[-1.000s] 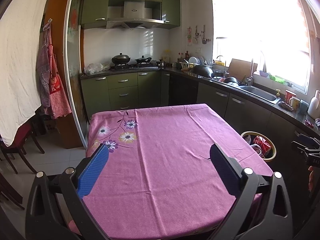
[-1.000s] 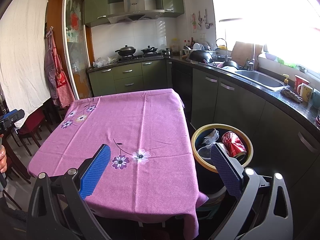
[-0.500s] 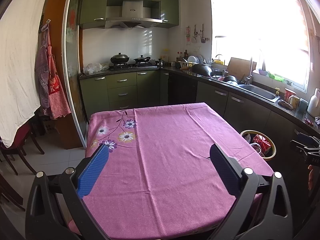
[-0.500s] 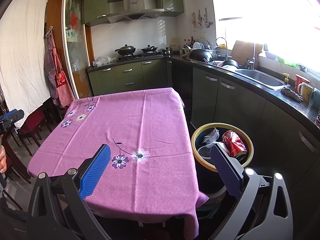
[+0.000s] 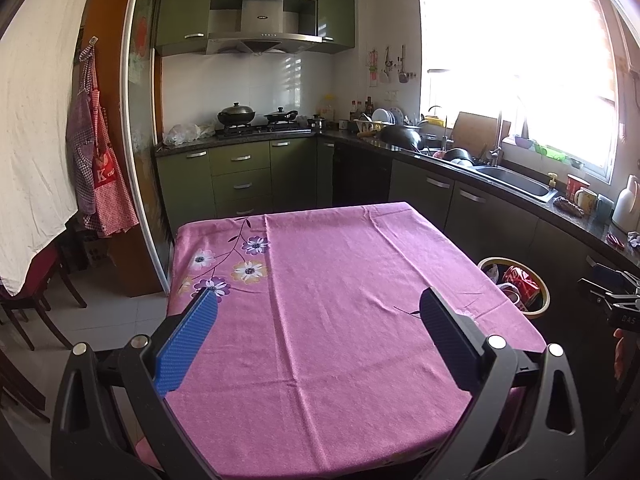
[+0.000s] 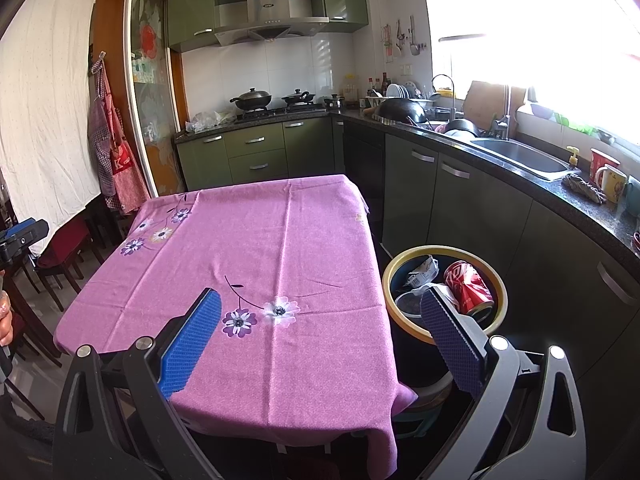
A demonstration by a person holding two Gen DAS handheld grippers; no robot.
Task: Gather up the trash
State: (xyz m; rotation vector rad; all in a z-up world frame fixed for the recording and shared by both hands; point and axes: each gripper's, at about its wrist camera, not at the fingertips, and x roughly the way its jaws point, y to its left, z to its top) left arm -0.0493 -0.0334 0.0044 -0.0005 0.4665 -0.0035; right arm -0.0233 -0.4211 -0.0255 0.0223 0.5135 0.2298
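Observation:
A round bin with a yellow rim [image 6: 442,251] stands on the floor at the table's right side. It holds a crushed red can [image 6: 468,286], crumpled paper [image 6: 423,272] and other rubbish. The bin also shows in the left wrist view [image 5: 542,309]. My left gripper [image 5: 316,322] is open and empty above the near part of the table with the pink flowered cloth [image 5: 340,300]. My right gripper [image 6: 318,324] is open and empty above the table's near right corner, its right finger [image 6: 450,336] in front of the bin.
Dark green cabinets and a black counter [image 6: 540,196] with a sink, mugs and dishes run along the right wall. A stove with pots [image 5: 256,118] is at the back. Dark chairs [image 6: 60,256] stand left of the table. An apron [image 5: 100,172] hangs on the left.
Both views have shifted very slightly. Both grippers stay open and empty, and the bin and table stand as before.

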